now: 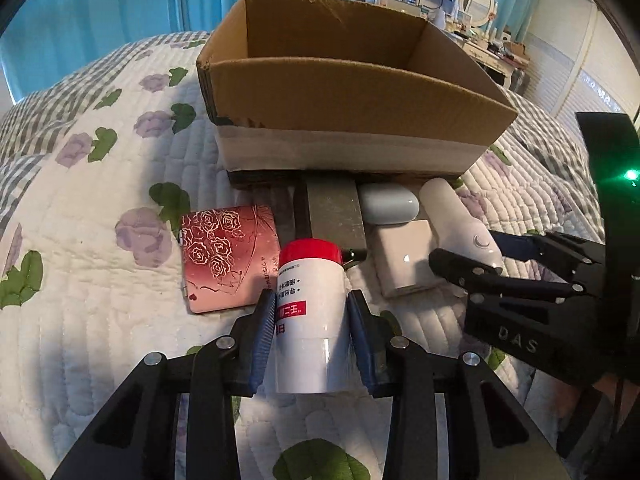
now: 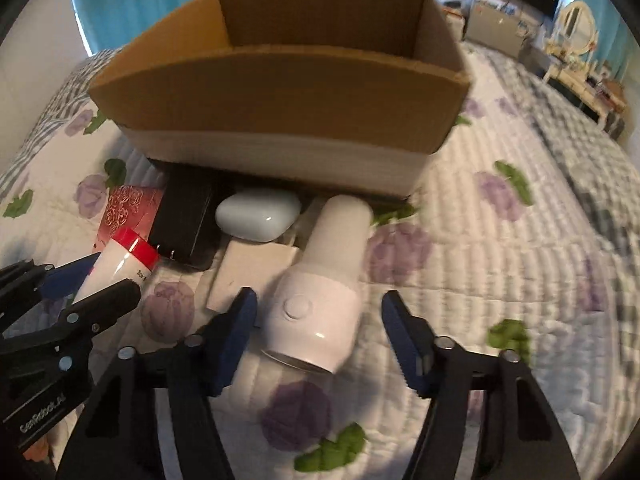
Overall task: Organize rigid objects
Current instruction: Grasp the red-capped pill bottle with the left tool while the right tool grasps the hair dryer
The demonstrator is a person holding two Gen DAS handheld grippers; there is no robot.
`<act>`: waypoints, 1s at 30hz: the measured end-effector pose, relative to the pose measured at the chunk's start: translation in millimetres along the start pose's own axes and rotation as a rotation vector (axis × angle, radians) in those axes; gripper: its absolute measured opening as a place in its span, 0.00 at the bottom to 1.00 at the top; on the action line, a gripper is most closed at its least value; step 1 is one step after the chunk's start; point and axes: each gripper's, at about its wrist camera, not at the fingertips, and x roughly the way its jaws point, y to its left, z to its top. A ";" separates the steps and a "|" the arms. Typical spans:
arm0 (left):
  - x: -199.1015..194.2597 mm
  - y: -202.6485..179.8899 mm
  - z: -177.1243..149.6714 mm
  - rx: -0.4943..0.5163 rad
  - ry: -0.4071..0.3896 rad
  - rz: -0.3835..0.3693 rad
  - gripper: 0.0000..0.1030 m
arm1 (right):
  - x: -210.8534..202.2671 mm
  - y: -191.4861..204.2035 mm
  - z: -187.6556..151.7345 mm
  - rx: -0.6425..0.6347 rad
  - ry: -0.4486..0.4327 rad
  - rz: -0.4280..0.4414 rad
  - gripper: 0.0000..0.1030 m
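My left gripper (image 1: pixel 311 308) is shut on a white bottle with a red cap (image 1: pixel 310 316) on the quilted bed; the bottle also shows in the right wrist view (image 2: pixel 120 260). My right gripper (image 2: pixel 316 316) is open, its fingers either side of a white cylindrical device with a round button (image 2: pixel 320 300), not touching it. That device shows in the left wrist view (image 1: pixel 460 220). An open cardboard box (image 1: pixel 352 92), also in the right wrist view (image 2: pixel 280 92), stands just behind the objects.
In front of the box lie a pink rose-patterned case (image 1: pixel 228 256), a dark block (image 1: pixel 336 212), a pale rounded case (image 2: pixel 258 216) and a white square box (image 2: pixel 248 276). A dresser with a mirror (image 2: pixel 576 24) stands far right.
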 end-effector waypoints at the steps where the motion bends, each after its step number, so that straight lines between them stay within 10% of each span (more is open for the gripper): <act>1: -0.1 0.8 -1.7 0.000 0.000 0.001 0.36 | 1.9 0.0 0.0 0.002 0.006 0.011 0.50; 30: -88.5 -2.5 18.1 0.049 -0.110 -0.039 0.36 | -132.7 35.3 0.0 -0.102 -0.259 -0.036 0.47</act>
